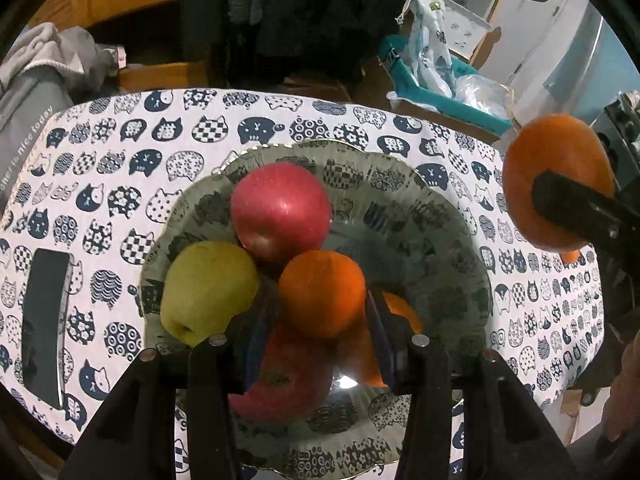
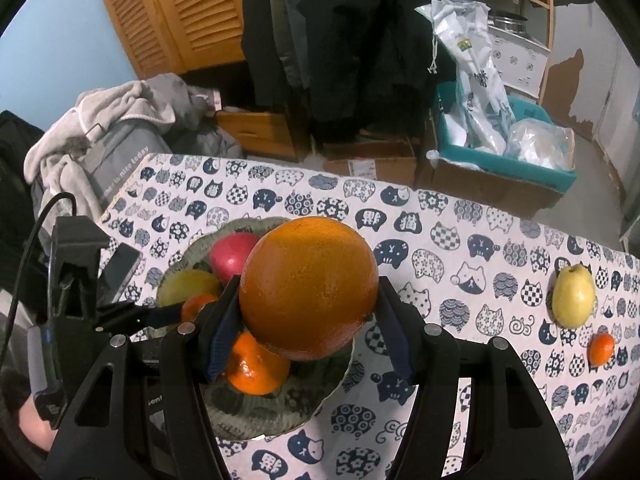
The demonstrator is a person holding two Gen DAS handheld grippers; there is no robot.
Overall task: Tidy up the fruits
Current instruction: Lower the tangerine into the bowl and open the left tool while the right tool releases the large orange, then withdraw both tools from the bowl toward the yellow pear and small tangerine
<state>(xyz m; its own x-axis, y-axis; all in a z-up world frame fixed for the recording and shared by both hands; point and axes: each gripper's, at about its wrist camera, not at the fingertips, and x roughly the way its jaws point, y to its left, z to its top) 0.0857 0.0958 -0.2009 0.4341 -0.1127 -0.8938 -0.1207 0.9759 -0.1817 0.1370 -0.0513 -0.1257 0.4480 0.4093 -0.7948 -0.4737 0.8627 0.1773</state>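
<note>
Cat-print tablecloth (image 2: pixel 460 240); large orange (image 2: pixel 308 288) between right tool (image 2: pixel 308 320) fingers.

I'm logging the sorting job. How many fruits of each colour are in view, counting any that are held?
Oranges: 4
Red apples: 2
Green fruit: 1
Yellow pear: 1
Total: 8
</note>
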